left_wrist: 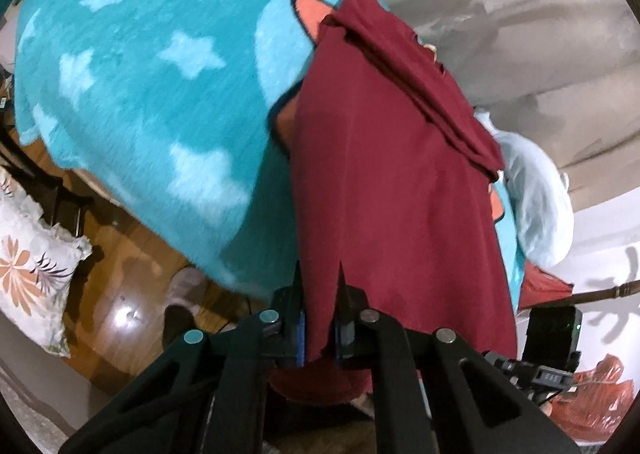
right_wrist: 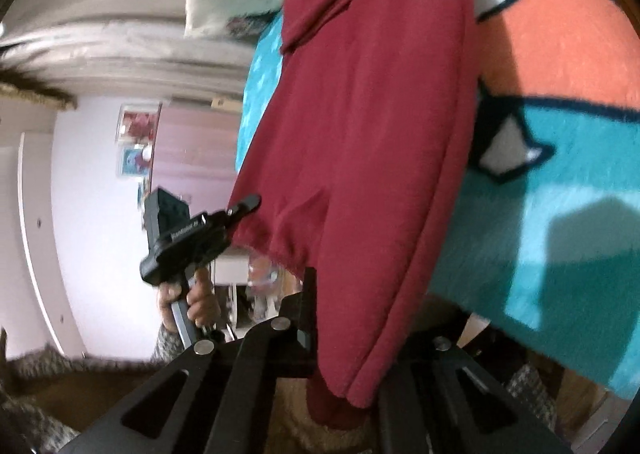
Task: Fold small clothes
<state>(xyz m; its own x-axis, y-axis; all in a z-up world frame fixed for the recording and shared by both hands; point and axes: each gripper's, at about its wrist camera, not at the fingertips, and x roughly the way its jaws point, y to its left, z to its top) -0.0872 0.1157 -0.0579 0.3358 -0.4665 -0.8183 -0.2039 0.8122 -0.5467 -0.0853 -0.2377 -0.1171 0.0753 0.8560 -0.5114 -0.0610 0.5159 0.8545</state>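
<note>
A dark red garment (left_wrist: 380, 173) hangs in the air over a teal star-patterned blanket (left_wrist: 140, 73) that covers the bed. My left gripper (left_wrist: 320, 274) is shut on the garment's lower edge, and cloth is pinched between the two black fingers. In the right wrist view the same red garment (right_wrist: 360, 113) drapes across my right gripper (right_wrist: 344, 294), which is shut on its hem. Only one of its fingers (right_wrist: 309, 286) shows; cloth hides the other. The left gripper (right_wrist: 248, 203), held by a person's hand (right_wrist: 200, 302), grips the hem's other corner.
The blanket (right_wrist: 560, 213) carries an orange cartoon figure. A pale blue pillow (left_wrist: 536, 197) lies behind the garment. A floral cushion (left_wrist: 28, 266) rests on the wooden floor (left_wrist: 132, 274) beside the bed. A red plastic bag (left_wrist: 592, 394) sits low on the right.
</note>
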